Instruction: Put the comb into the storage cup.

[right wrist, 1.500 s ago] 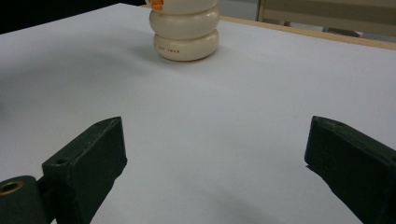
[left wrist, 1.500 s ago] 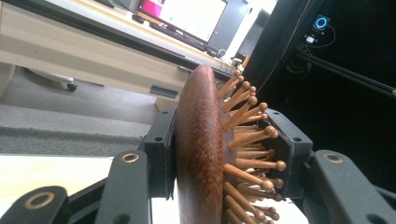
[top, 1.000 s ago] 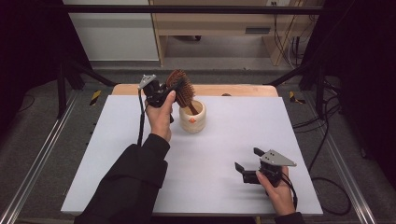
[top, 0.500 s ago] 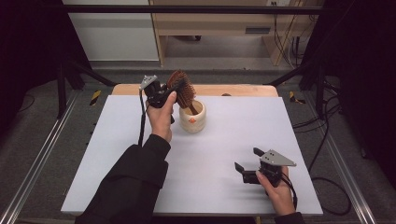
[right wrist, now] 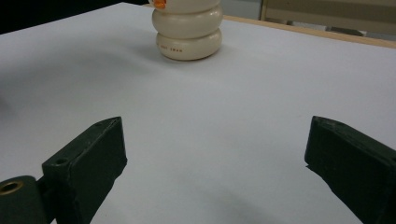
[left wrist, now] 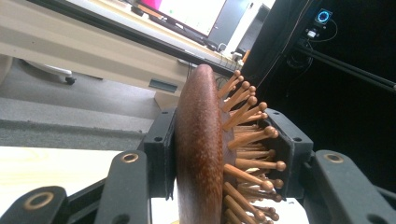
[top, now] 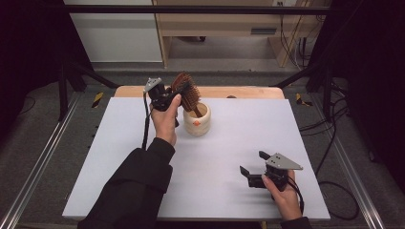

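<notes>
A brown wooden hairbrush (top: 186, 93) with peg bristles stands with its handle down in a cream ribbed cup (top: 197, 120) at the table's back middle. My left gripper (top: 167, 95) is shut on the brush head (left wrist: 201, 149); one pad presses its smooth back, the other its bristles. My right gripper (top: 254, 164) rests low near the front right of the white table (top: 119, 157), jaws wide open with nothing between them. In the right gripper view the cup (right wrist: 189, 30) stands well ahead of the open jaws (right wrist: 215, 168).
A wooden strip (top: 239, 92) edges the table's far side. Metal rails (top: 43, 157) run along both sides, with cables (top: 329, 138) on the floor at the right. A cabinet and desk (top: 215, 24) stand behind the table.
</notes>
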`<move>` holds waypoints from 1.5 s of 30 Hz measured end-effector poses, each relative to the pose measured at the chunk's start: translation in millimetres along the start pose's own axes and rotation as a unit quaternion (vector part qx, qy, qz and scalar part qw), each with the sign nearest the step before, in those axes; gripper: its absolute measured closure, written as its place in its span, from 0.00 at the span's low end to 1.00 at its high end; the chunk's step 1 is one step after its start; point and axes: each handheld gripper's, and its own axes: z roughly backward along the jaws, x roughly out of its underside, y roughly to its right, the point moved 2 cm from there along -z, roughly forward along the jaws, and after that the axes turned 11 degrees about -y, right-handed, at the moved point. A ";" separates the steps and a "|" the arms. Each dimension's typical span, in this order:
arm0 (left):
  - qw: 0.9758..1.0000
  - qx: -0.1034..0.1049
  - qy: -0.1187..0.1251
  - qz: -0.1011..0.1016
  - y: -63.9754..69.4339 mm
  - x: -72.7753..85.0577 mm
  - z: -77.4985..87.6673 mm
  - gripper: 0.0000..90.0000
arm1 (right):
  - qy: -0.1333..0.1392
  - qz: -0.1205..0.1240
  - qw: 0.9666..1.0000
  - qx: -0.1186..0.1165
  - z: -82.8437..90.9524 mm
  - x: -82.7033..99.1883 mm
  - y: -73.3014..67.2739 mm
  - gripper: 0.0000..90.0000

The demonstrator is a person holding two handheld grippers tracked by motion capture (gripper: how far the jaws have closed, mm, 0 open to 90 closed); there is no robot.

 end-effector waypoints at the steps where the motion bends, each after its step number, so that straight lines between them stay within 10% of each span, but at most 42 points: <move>1: 1.000 0.000 -0.001 0.000 0.0 0.4 -0.4 0.56 | 0.000 -0.001 1.000 0.000 0.1 0.0 0.0 0.06; 45: 1.000 -0.009 -0.006 0.003 -2.4 9.1 -4.8 0.55 | -0.001 -0.001 1.000 0.001 0.7 0.3 0.0 0.06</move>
